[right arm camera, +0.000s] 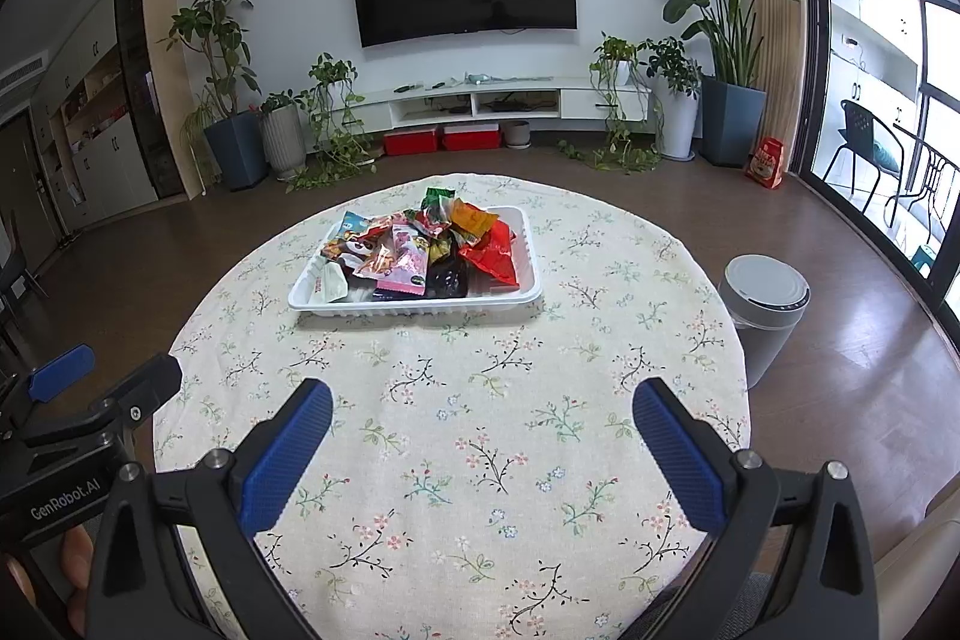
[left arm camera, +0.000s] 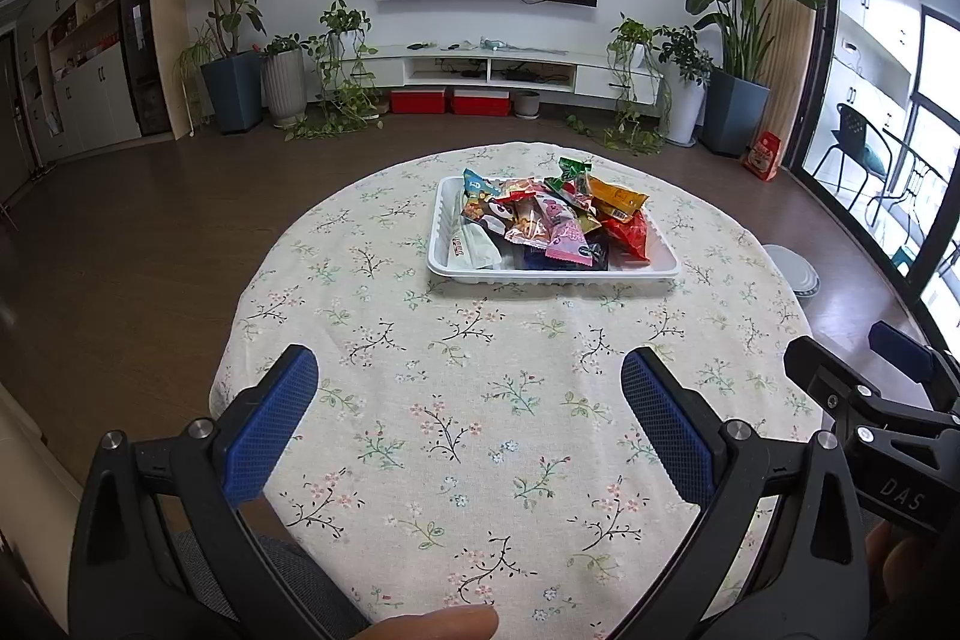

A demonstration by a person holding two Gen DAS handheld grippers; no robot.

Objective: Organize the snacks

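Left tongs: spread wide, nothing held, above desk's near edge.
Right tongs: spread wide, nothing held, beside left.
Desk: round, floral cloth.
Snacks: packets heaped in white tray, far half of desk.
Bin: on the floor, right of the desk.

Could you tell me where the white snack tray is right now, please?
The white tray sits on the far half of the round floral table, centre in the left wrist view, left of centre in the right.
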